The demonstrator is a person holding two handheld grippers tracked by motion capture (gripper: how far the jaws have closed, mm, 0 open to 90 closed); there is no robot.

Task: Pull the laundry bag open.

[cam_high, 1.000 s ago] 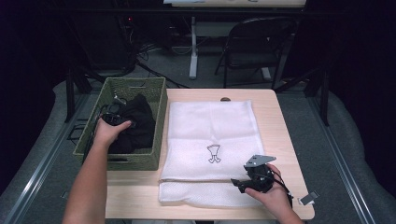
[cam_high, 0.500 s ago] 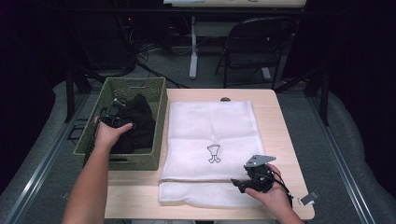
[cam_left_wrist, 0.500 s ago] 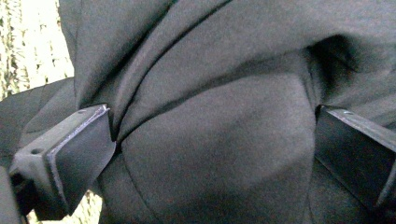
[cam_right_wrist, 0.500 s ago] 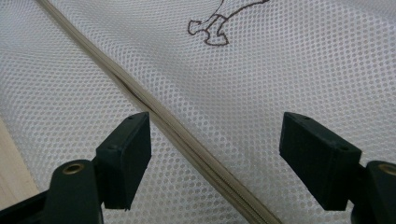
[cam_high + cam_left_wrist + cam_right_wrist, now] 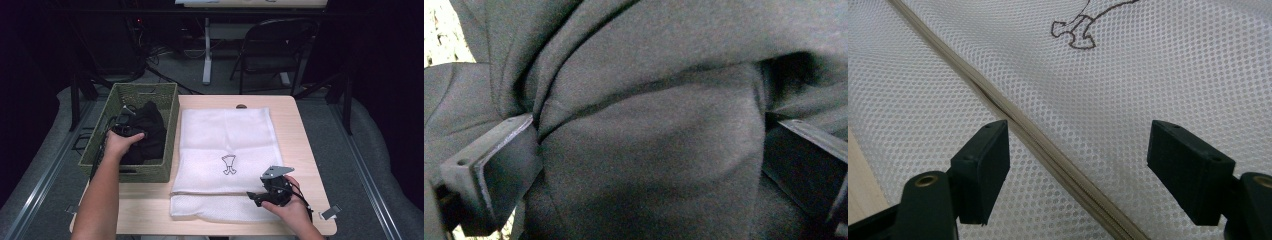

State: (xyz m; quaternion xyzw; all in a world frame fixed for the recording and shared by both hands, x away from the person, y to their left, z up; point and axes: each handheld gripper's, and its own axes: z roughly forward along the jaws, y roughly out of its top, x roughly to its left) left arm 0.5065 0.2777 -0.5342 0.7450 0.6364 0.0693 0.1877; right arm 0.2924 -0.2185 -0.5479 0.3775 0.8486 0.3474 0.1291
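Left gripper (image 5: 121, 131), inside the green woven basket (image 5: 167, 131) at the table's (image 5: 300, 130) left edge: its jaws stand wide apart, pressed into the black garment (image 5: 649, 150), with a thick fold of the cloth bulging between them but not pinched. The garment lies heaped in the basket, toward its far half. Right gripper (image 5: 1078, 165), near the table's front right corner: its jaws are spread wide over the white mesh laundry bag (image 5: 225, 140), straddling the bag's beige zipper (image 5: 1013, 125), which runs diagonally between them. The bag lies flat along the table's middle, just beside the basket, and bears a small dark emblem (image 5: 229, 164).
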